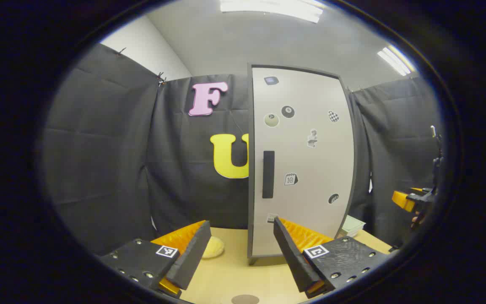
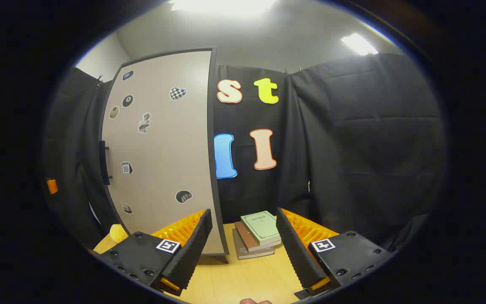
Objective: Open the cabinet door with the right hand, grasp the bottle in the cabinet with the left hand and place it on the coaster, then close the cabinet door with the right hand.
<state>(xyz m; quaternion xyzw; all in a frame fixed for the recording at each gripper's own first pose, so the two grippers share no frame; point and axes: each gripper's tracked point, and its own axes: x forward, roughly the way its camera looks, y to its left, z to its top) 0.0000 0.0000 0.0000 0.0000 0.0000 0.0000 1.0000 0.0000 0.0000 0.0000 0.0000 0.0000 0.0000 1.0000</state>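
While facing tall pale-grey cabinet door (image 1: 306, 160), shut, with black vertical bar handle (image 1: 268, 174) and small stickers. Left gripper (image 1: 243, 253) spread wide, holding nothing, above light wooden tabletop (image 1: 234, 274). Right gripper (image 2: 245, 249) likewise spread, empty, near stack of books (image 2: 257, 234). Bottle hidden; round dark coaster (image 1: 245, 299) at table's near edge.

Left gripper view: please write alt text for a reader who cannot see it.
A tall cabinet stands on a wooden table, its door shut, with a dark vertical handle near the left edge and small stickers scattered over it. The open left gripper points at it, and a round yellow object lies left of the cabinet's base.
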